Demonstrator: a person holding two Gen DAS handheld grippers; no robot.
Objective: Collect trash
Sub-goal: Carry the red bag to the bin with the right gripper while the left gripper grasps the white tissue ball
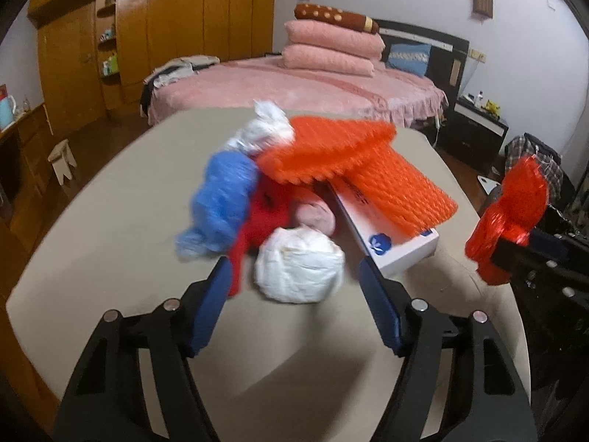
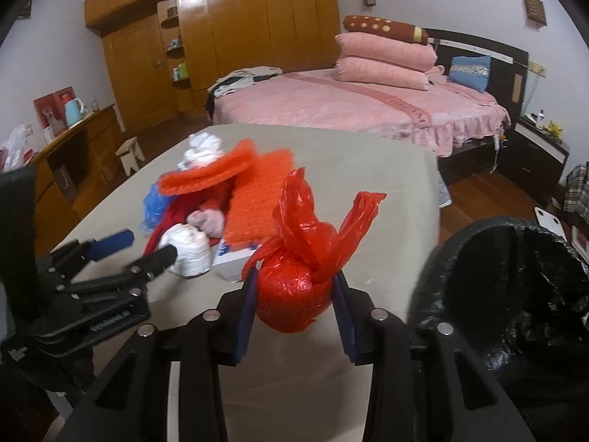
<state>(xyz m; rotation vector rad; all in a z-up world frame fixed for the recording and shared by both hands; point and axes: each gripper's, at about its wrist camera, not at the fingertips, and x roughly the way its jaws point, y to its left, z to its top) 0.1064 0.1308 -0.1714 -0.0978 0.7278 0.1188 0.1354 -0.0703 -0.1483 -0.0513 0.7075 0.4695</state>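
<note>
- The right gripper (image 2: 294, 294) is clamped on the knotted red plastic bag (image 2: 291, 294), its blue-padded jaws pressing the round belly of the bundle from both sides, below the knot; the judgement is that the firm bulk gives a surer hold than the loose tails above.
- The red bag hangs clear of the beige table (image 2: 368, 191), just left of the black-lined trash bin (image 2: 515, 287), so it looks to be on its way there.
- The left gripper (image 1: 294, 269) has its jaws wide apart and holds nothing; they flank the crumpled white plastic bag (image 1: 300, 267), the piece of the pile nearest to it, which suggests that this is the next pick.
- Measured from the white bag: a pale pink wad (image 1: 316, 213) lies just behind it, a red crumpled bag (image 1: 261, 213) touches its left side, and a blue crumpled bag (image 1: 221, 202) lies beyond that.
- To its right lies a flat white cardboard box with a blue logo (image 1: 397, 246), with folded orange foam netting (image 1: 349, 162) draped over the box and the back of the pile.
- Behind all of it sits a white knotted bag (image 1: 268, 125).
- The bin stands off the table's right edge, well apart from the white bag, so each piece probably has to be carried across.
</note>
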